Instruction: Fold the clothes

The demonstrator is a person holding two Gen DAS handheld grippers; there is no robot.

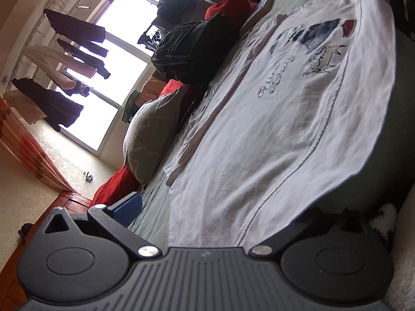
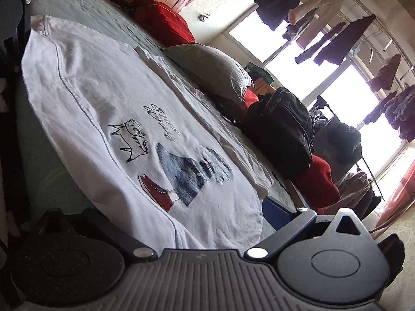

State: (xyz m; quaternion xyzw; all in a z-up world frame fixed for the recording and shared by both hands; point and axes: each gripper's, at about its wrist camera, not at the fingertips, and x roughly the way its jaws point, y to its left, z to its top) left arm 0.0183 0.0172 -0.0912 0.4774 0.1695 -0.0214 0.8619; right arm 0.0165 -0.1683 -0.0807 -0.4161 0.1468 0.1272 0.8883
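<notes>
A white T-shirt with a blue, red and black print (image 1: 298, 83) lies spread flat on the green bed cover; it also shows in the right wrist view (image 2: 124, 119). My left gripper (image 1: 223, 207) sits at the shirt's near hem, jaws spread wide, one blue finger (image 1: 128, 207) on the cover beside the cloth, the other hidden under the hem. My right gripper (image 2: 179, 212) is at the opposite corner of the same hem, jaws spread wide, one blue finger (image 2: 275, 212) showing, the other hidden. Neither grips the cloth.
A black backpack (image 1: 197, 49) and a grey pillow (image 1: 153, 129) lie along the far side of the bed, with red cushions (image 2: 163, 23) beside them. Clothes hang on a rack (image 1: 64, 59) before a bright window. The green bed cover (image 1: 153, 212) shows around the shirt.
</notes>
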